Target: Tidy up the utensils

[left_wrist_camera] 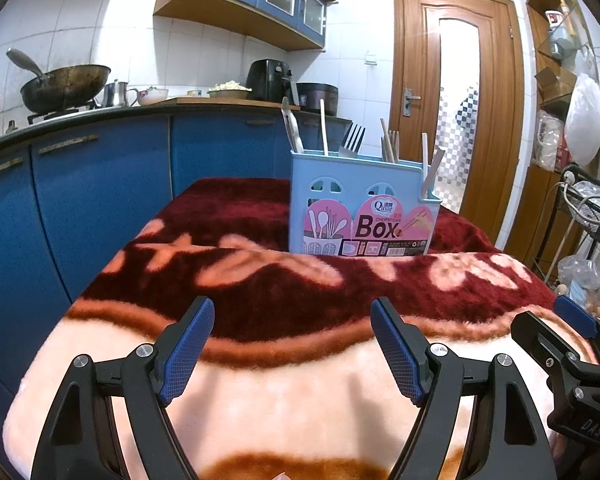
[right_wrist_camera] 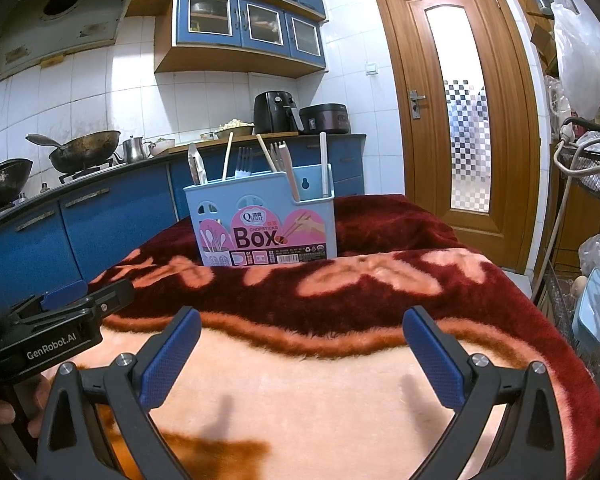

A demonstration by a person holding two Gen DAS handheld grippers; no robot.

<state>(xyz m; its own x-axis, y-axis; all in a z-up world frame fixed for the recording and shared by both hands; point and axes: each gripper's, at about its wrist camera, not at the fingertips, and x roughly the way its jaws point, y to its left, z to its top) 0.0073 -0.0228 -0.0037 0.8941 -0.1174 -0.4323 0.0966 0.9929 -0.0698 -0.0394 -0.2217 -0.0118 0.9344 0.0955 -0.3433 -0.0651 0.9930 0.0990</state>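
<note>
Both wide open and holding nothing, left tongs point(left_wrist_camera: 292, 344) and right tongs point(right_wrist_camera: 302, 354) side by side over the soft blanket point(left_wrist_camera: 300, 380), with the blue box point(left_wrist_camera: 364, 204) of forks and chopsticks straight ahead, likely ready to reach.

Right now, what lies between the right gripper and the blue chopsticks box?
Only the bare blanket separates the open right gripper from the chopsticks box, as the right wrist view shows.
</note>
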